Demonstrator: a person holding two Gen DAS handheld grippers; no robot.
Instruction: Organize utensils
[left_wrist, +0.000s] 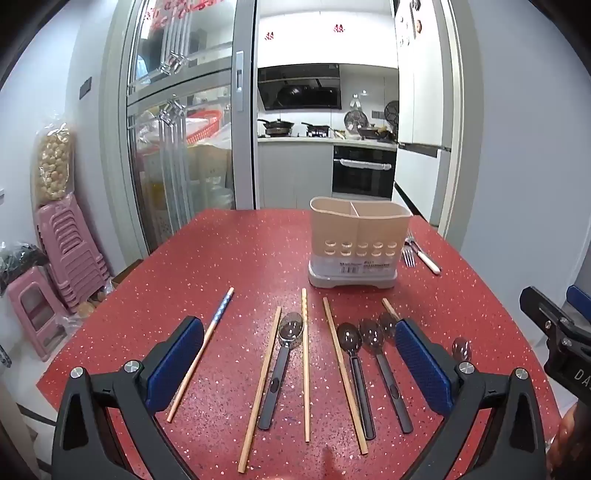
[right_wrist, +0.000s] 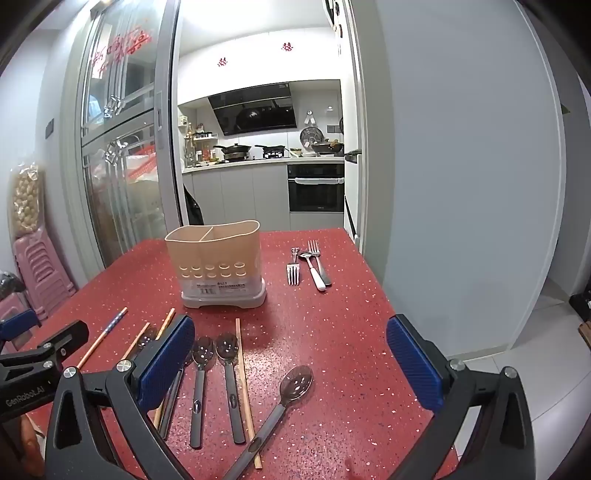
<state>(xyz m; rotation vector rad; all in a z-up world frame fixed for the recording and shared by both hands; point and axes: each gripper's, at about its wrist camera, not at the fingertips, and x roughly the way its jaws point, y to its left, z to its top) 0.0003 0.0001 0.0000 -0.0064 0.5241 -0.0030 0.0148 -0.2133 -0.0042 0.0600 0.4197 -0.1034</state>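
A beige utensil holder (left_wrist: 358, 245) (right_wrist: 218, 269) with two compartments stands on the red speckled table (left_wrist: 229, 266) (right_wrist: 354, 332). Several wooden chopsticks (left_wrist: 305, 363) (right_wrist: 245, 387) and several dark-handled clear spoons (left_wrist: 282, 363) (right_wrist: 201, 384) lie in front of it. One spoon (right_wrist: 275, 410) lies slanted, apart from the rest. Metal forks (right_wrist: 293, 271) and a white-handled piece (left_wrist: 428, 260) (right_wrist: 317, 275) lie right of the holder. My left gripper (left_wrist: 299, 363) is open above the chopsticks and spoons. Open too, my right gripper (right_wrist: 291, 363) hovers over the slanted spoon. Neither holds anything.
Pink plastic stools (left_wrist: 70, 243) (right_wrist: 37, 269) are stacked left of the table by a glass sliding door (left_wrist: 177, 147). A kitchen with an oven (left_wrist: 364, 171) lies beyond. The table's right edge drops to a tiled floor (right_wrist: 535, 354).
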